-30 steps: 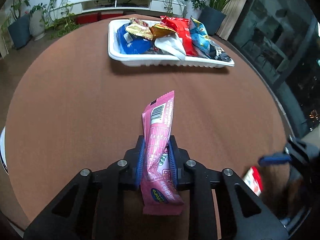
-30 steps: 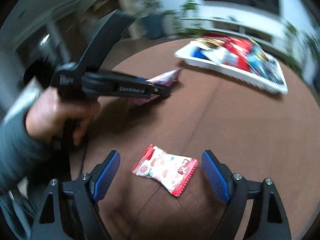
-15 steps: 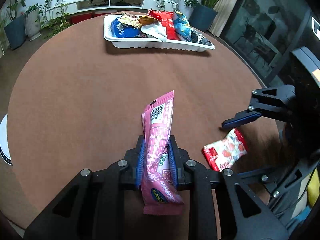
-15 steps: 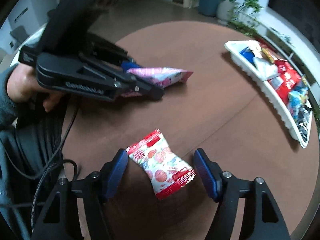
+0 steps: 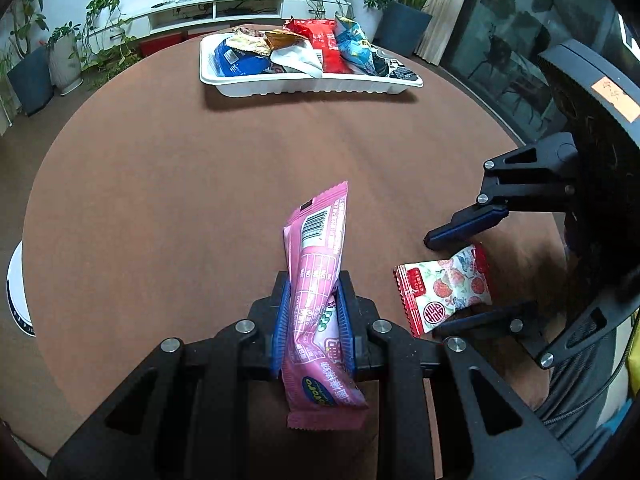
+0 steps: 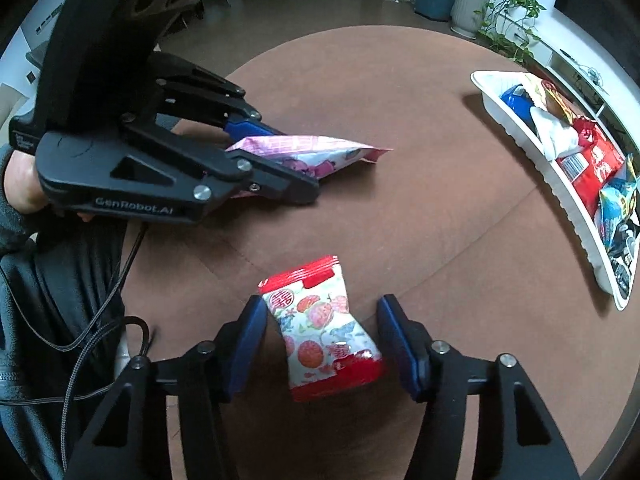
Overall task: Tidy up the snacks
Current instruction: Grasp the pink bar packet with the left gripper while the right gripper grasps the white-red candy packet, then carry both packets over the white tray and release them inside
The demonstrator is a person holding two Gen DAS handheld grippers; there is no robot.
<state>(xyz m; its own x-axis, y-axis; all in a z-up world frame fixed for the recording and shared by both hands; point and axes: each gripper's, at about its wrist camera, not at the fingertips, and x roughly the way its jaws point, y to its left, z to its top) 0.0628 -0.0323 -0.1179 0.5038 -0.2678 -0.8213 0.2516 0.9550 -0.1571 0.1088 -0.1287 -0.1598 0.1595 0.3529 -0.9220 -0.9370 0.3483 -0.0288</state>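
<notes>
Left jaws: the left gripper (image 5: 313,320) is clamped on the pink snack packet (image 5: 316,280), which sticks out ahead of and behind the pads.
Right jaws: the right gripper (image 6: 322,340) is closing, pads not yet pressing; the red-and-white strawberry packet (image 6: 324,328) lies on the brown table (image 6: 440,208) between them.
Tray: the white tray (image 5: 312,86), filled with snacks, sits well beyond both jaws.
Person: a hand (image 6: 20,184) holds the left gripper.
</notes>
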